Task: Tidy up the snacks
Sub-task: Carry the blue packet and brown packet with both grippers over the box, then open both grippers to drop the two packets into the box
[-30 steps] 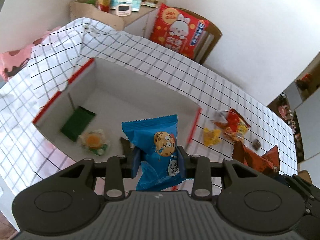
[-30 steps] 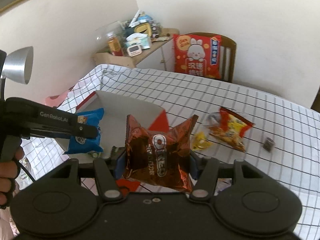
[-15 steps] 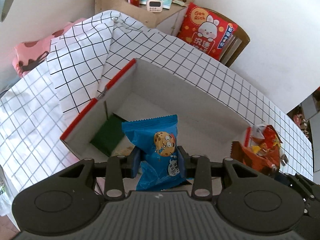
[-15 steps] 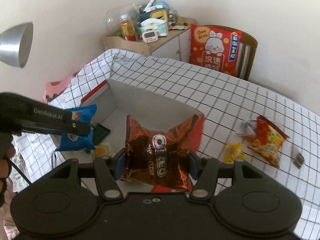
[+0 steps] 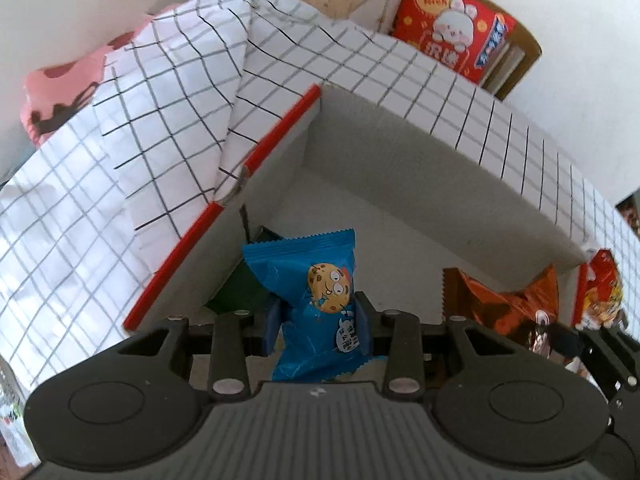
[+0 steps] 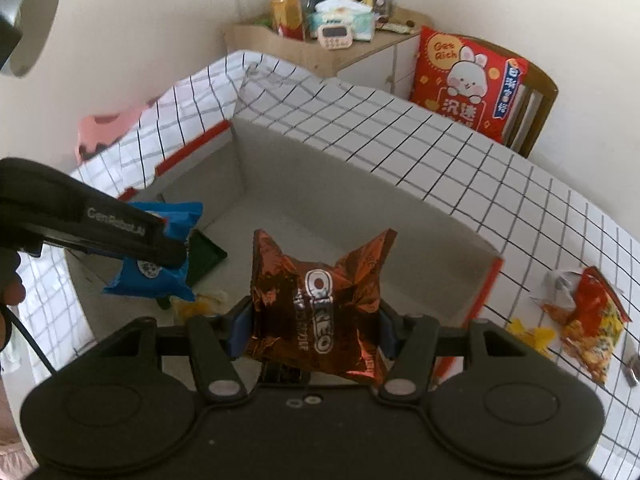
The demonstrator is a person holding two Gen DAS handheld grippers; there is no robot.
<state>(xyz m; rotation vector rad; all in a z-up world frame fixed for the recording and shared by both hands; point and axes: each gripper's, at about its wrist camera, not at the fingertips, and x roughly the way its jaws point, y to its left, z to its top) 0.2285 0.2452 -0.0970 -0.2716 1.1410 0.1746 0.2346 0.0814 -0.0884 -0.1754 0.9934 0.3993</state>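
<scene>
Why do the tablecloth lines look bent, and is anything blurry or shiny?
Left wrist view: the fisheye lens bows the checked tablecloth grid, the corners go black, and the far red cushion is soft. Right wrist view: same curving, daylight glints off the crinkled Oreo packet, and the box interior sits in soft shadow.

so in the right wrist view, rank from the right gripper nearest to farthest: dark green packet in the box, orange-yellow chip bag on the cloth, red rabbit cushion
1. Dark green packet, left, inside the box.
2. Orange-yellow chip bag, right, on the cloth; close to call with the packet.
3. Red rabbit cushion, far back on the chair.
</scene>
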